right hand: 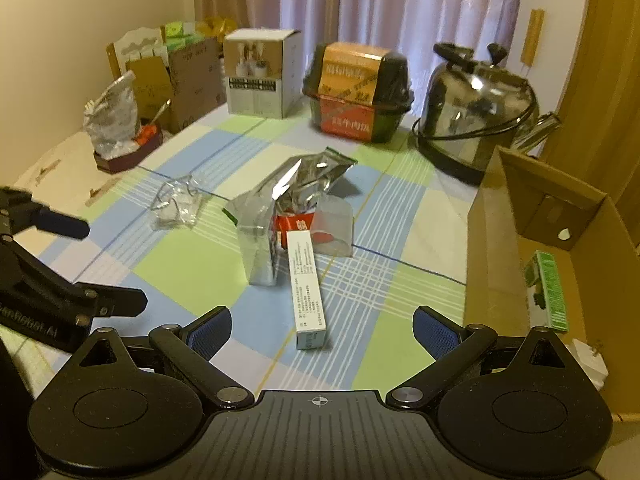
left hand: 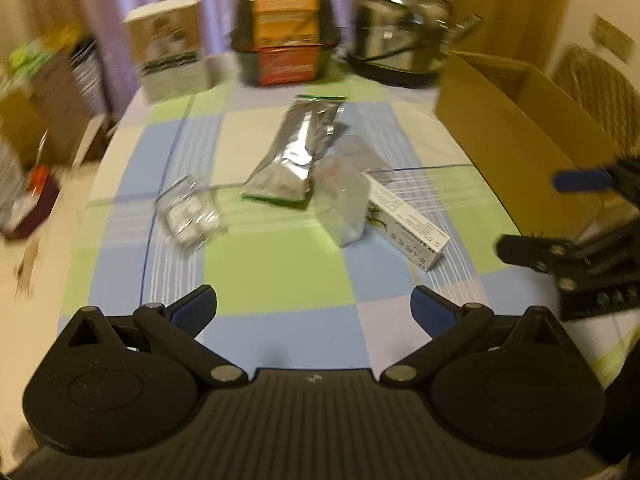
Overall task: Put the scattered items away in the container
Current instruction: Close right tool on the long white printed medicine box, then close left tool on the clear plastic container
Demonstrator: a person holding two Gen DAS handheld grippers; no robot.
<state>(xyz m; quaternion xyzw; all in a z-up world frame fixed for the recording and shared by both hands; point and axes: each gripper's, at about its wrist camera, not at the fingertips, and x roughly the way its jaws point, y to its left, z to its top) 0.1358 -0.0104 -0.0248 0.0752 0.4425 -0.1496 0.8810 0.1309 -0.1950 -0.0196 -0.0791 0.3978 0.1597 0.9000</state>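
Two claws: both hover low over the desk (right hand: pixel 192 276), side by side, each empty.
Left claw (left hand: pixel 314 306): fingers spread wide, nothing between them; its view is blurred.
Right claw (right hand: pixel 322 328): fingers spread wide too, nothing pinched; the white box sits just ahead of the gap.
White box (right hand: pixel 307 290): long and thin, lying flat at the desk's middle, its far end touching the clear pack.
Clear pack (right hand: pixel 260 240): see-through plastic with something red inside, resting against the foil bag.
Foil bag (right hand: pixel 310 178): crinkled silver, lying at 12 o'clock from the white box.
Wrapper (right hand: pixel 178 204): small clear crumple at 10 o'clock from the white box, apart from the pile.
Carton (right hand: pixel 496 248): open brown cardboard at 3 o'clock, on the desk's right edge.
Green box (right hand: pixel 550 288): already inside the carton, leaning on its wall.
Far edge: a printed box (right hand: pixel 260 74), a black tub (right hand: pixel 358 90) and a steel kettle (right hand: pixel 476 114) stand in a row before the curtain (right hand: pixel 400 4).
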